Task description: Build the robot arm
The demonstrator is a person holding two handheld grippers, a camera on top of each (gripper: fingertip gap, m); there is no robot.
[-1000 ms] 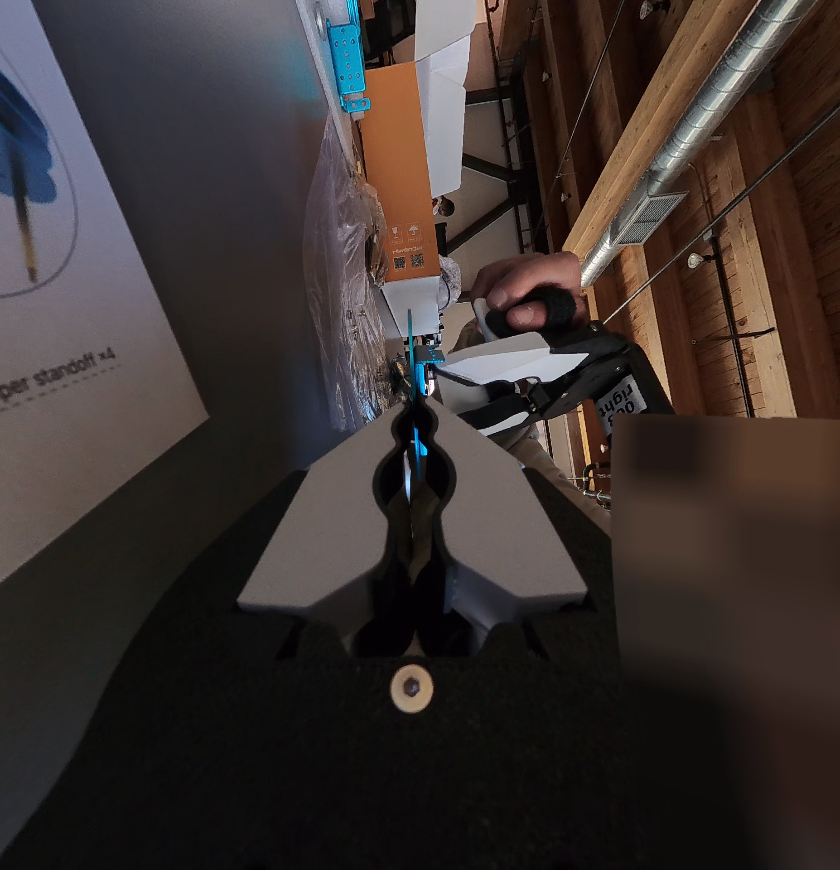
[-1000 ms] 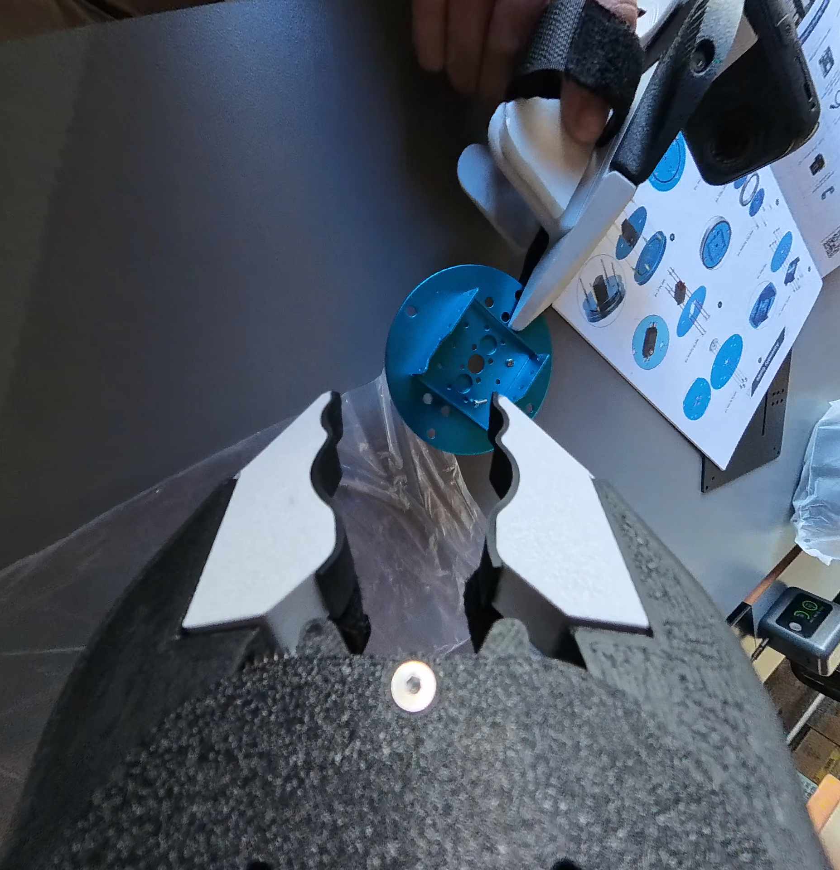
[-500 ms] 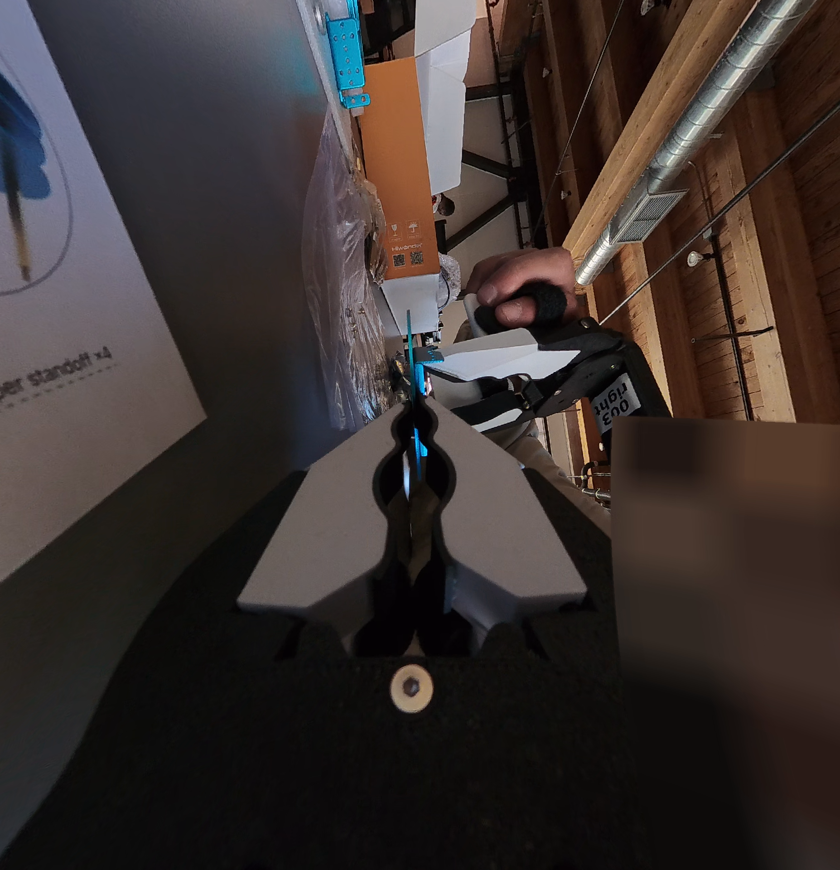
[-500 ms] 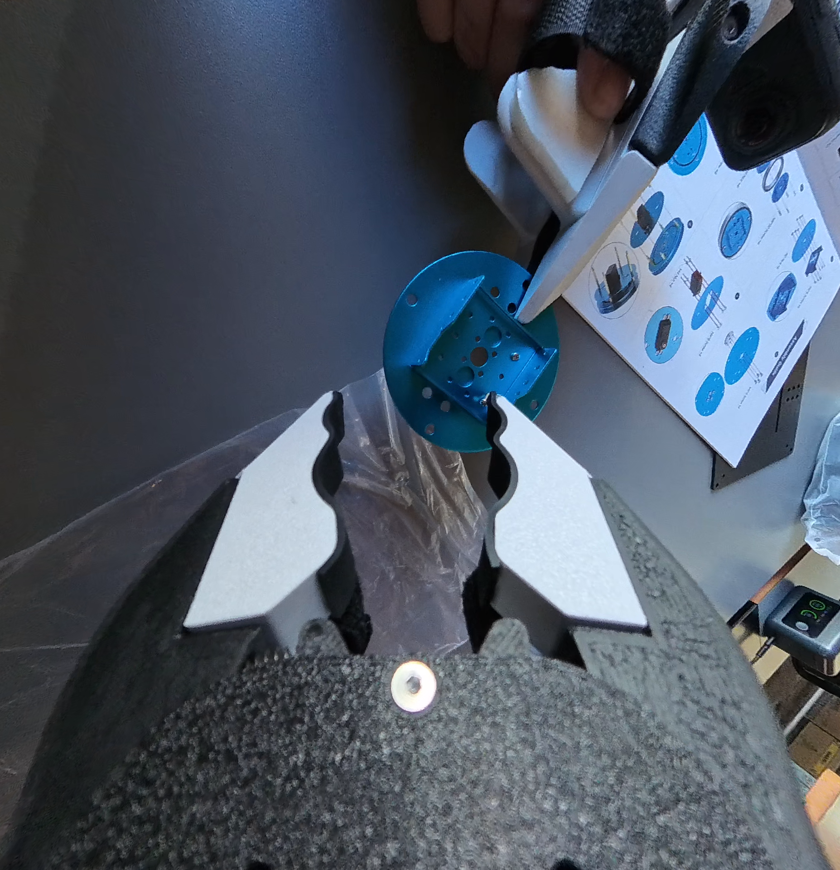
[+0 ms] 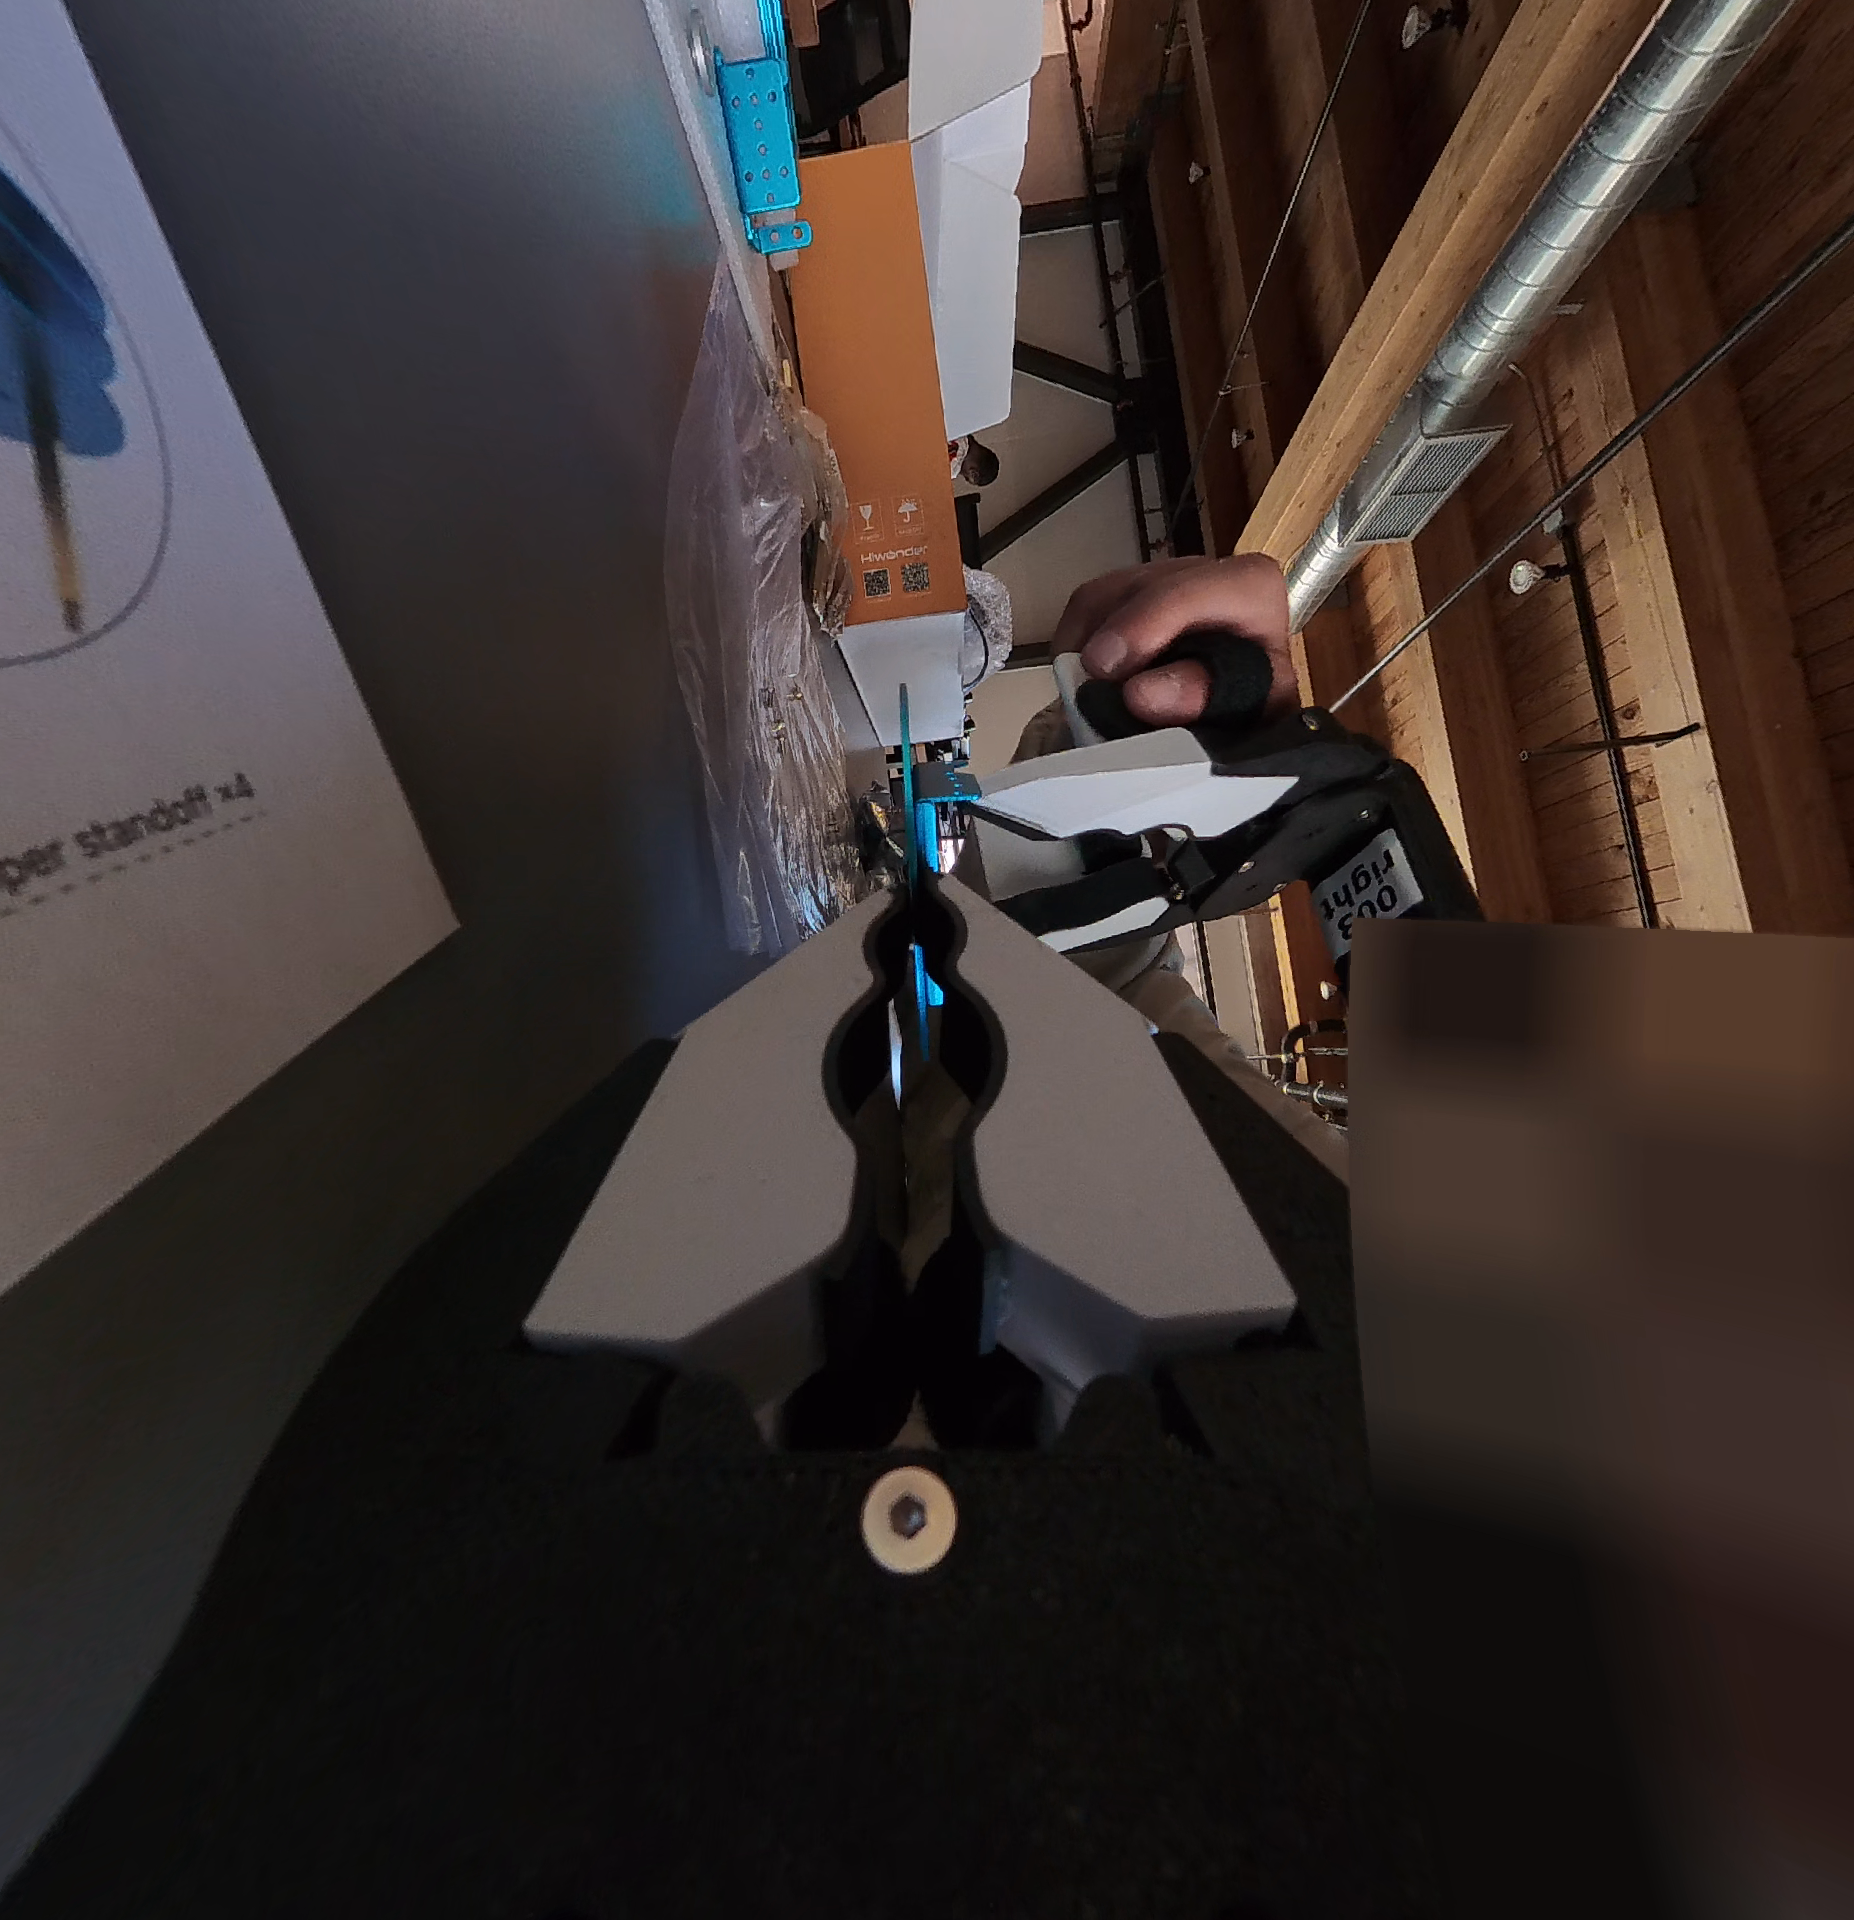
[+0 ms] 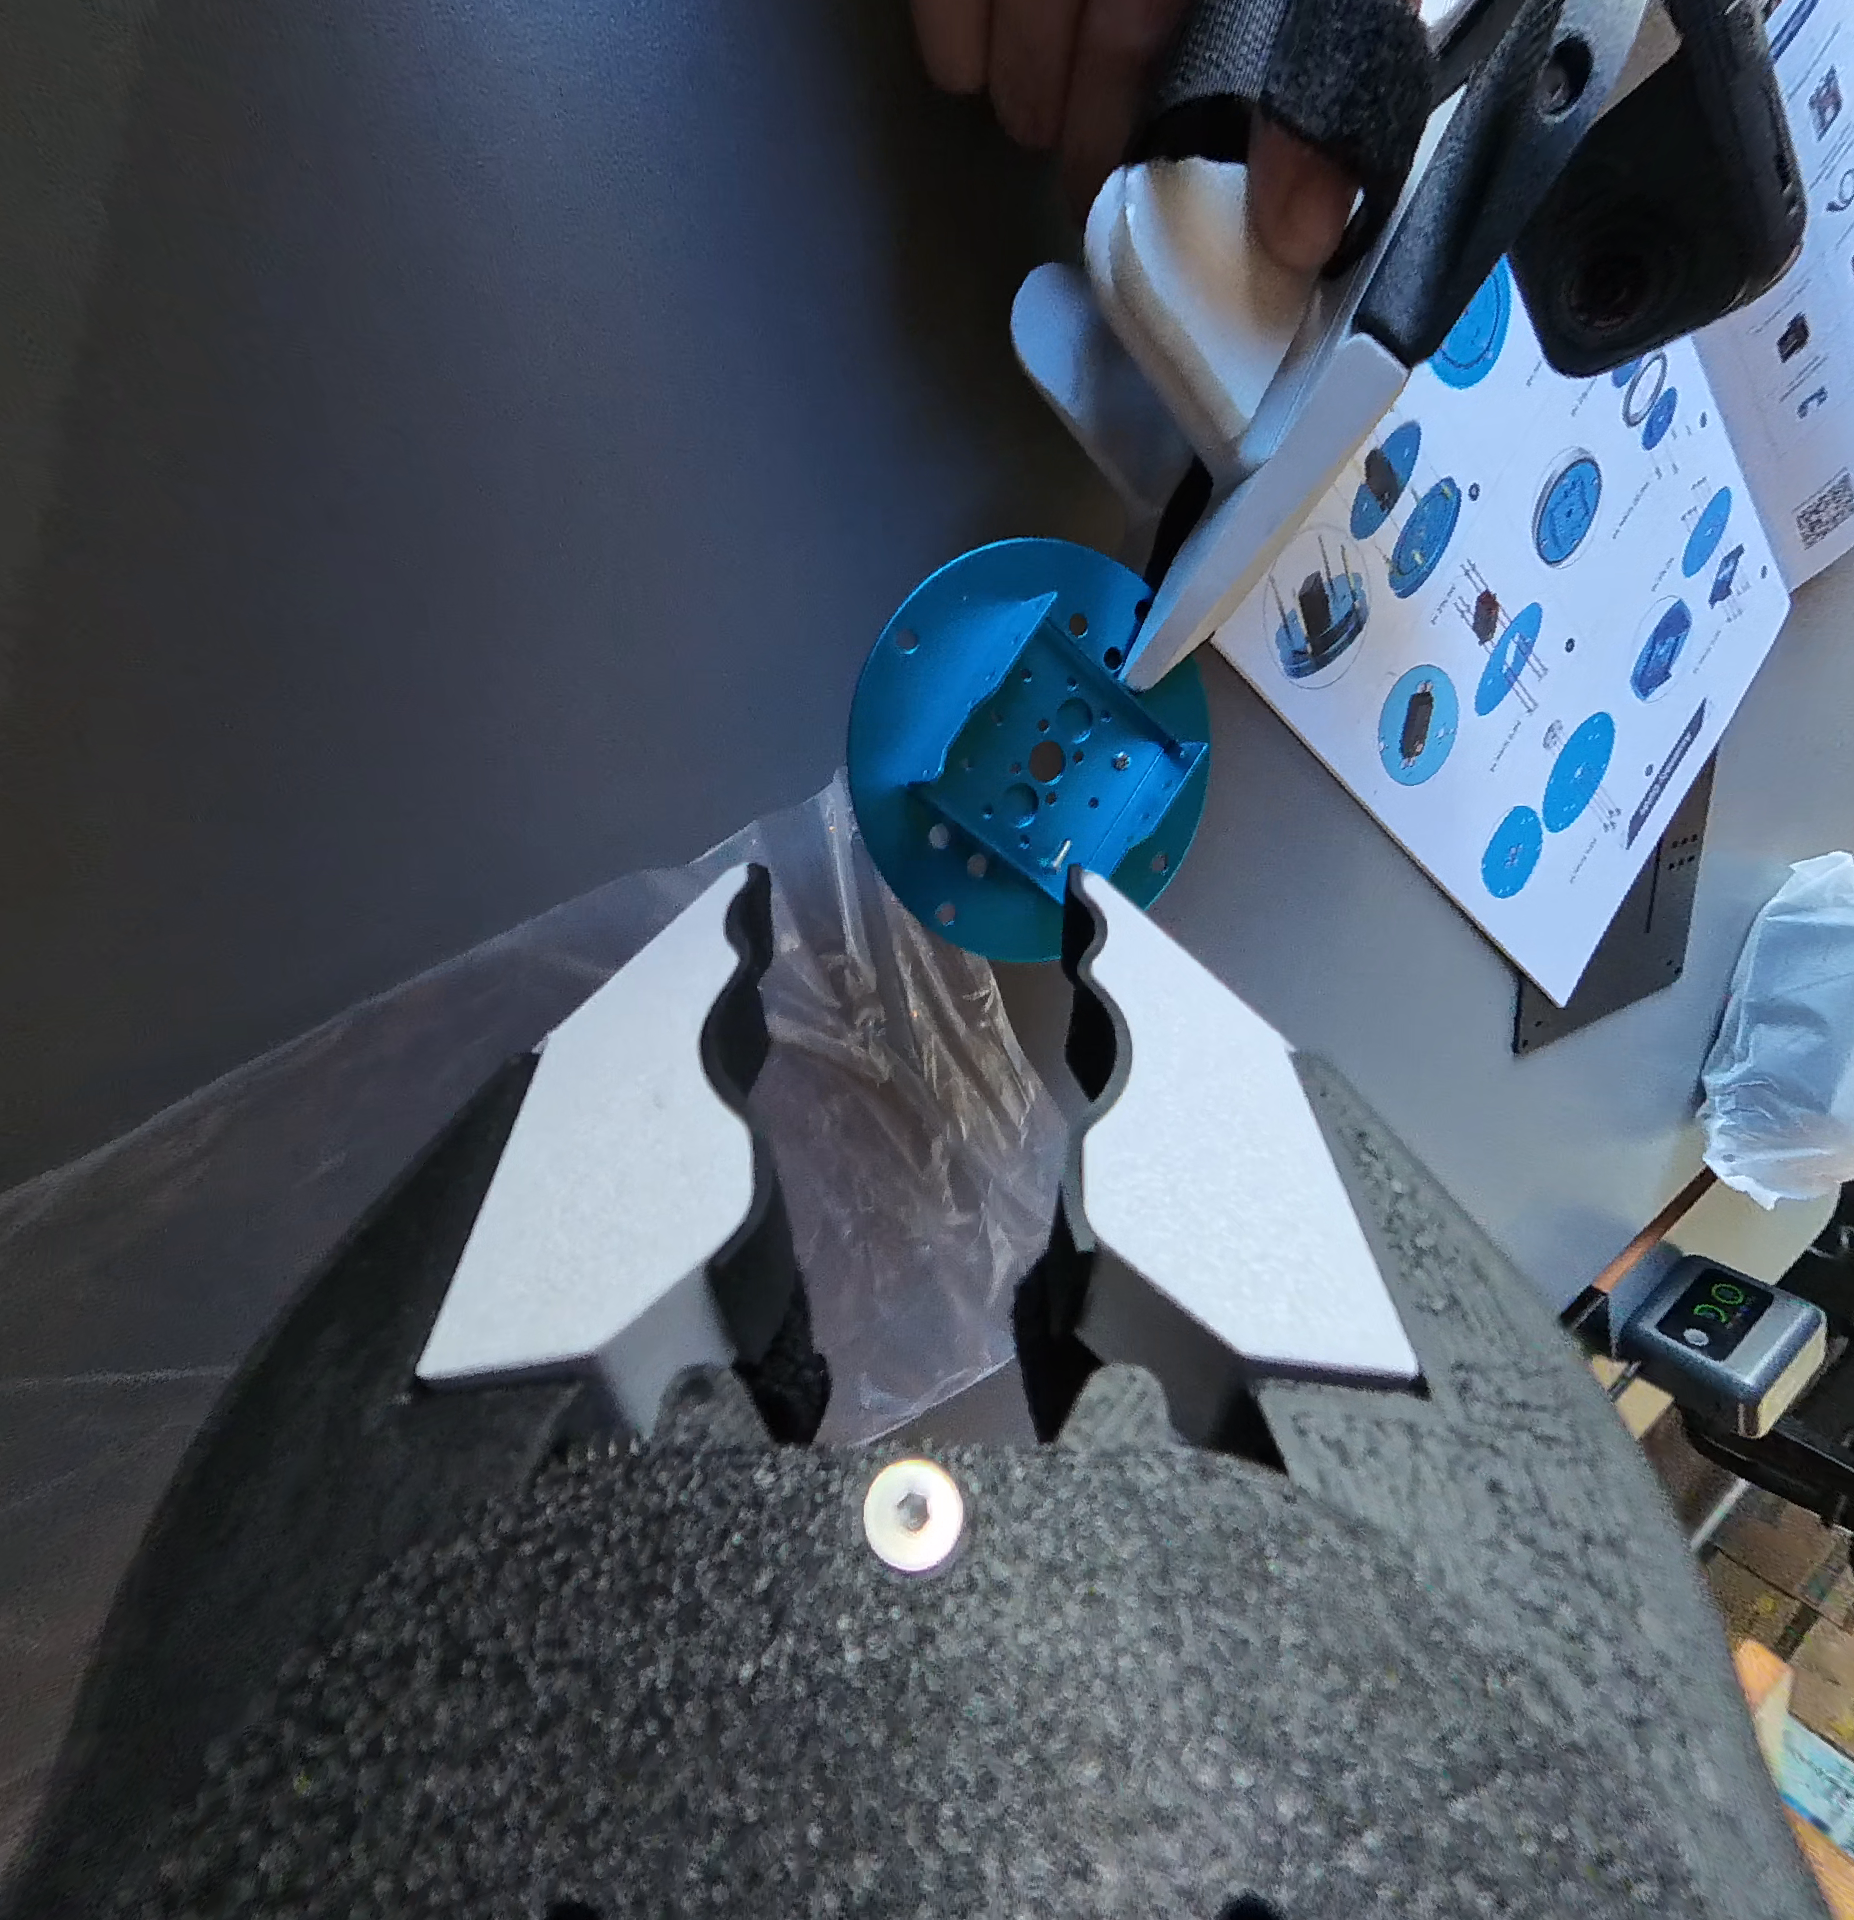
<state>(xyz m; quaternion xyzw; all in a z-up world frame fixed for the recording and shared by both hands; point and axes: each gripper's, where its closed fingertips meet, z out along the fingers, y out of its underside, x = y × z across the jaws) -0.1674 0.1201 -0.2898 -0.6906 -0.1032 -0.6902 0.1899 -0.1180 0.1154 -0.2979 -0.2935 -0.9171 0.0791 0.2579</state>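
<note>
A blue round metal disc [image 6: 928, 675] with a perforated blue bracket [image 6: 1048, 758] on its face is held upright above the grey table [image 6: 383, 416]. My left gripper [image 5: 915, 914] is shut on the disc's rim [image 5: 907, 790], which shows edge-on. In the right wrist view the left gripper [image 6: 1146, 665] pinches the disc's upper right edge. My right gripper [image 6: 912, 894] is open and empty just below the disc. Its right fingertip [image 6: 1084, 894] is at the bracket's lower corner, beside a small screw [image 6: 1058, 854]. The right gripper [image 5: 1006, 810] also shows in the left wrist view, beside the disc.
A clear plastic bag [image 6: 902, 1091] with small hardware lies under my right gripper. A printed instruction sheet [image 6: 1525, 644] lies on a black plate [image 6: 1629, 966] at right. White crumpled plastic [image 6: 1806, 1029] and a small device with a green display [image 6: 1723, 1320] are nearby. An orange-and-white box [image 5: 881, 416] and a blue perforated strip [image 5: 762, 156] stand farther off. The grippers' ends are close to 6 cm from one another. Both grippers' tips are roughly 35 cm from the black plate [image 6: 1629, 966].
The disc has shifted slightly upward in the right wrist view and turned a little. The left gripper stays shut on it; the right gripper stays open beside it.
</note>
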